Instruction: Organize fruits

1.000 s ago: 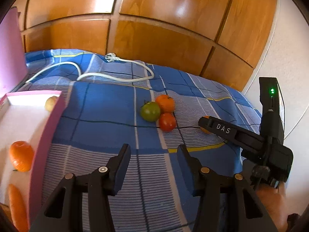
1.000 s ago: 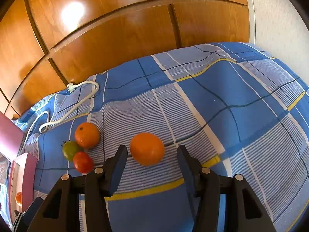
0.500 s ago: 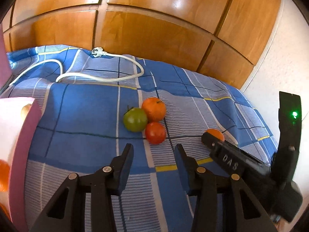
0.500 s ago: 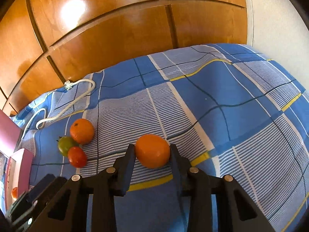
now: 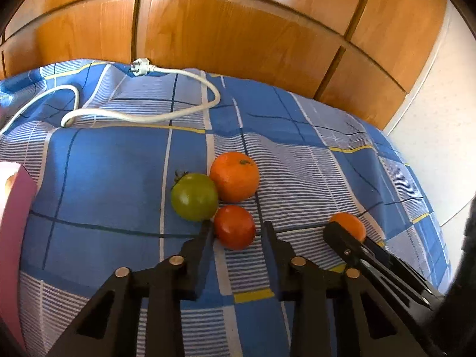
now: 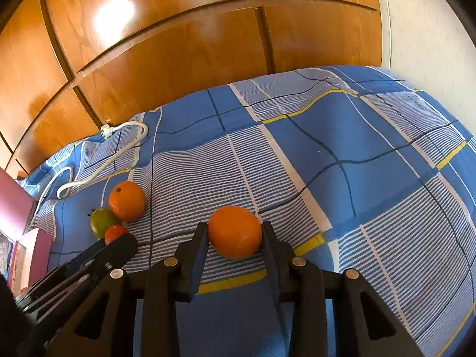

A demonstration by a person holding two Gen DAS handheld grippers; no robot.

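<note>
In the left wrist view my left gripper (image 5: 237, 226) straddles a small red tomato (image 5: 235, 227). Its jaws are closing; the left pad is at the skin and a thin gap shows on the right. A green tomato (image 5: 195, 196) and a mandarin (image 5: 235, 177) touch the red one from behind. In the right wrist view my right gripper (image 6: 234, 229) is shut on an orange (image 6: 235, 232) resting on the blue checked bedspread (image 6: 372, 154). That orange (image 5: 349, 224) and the right gripper's finger (image 5: 342, 238) also show at the right of the left wrist view.
A pink box (image 5: 15, 223) stands at the left edge with a pale fruit inside. A white power cable (image 5: 142, 116) loops across the far side of the bedspread. Wooden wardrobe doors (image 5: 238, 35) rise behind the bed. A white wall (image 6: 431, 44) is on the right.
My left gripper has travelled right and forward from the pink box to the fruit cluster, narrowing around the red tomato. The right gripper shut on the orange and then stayed put.
</note>
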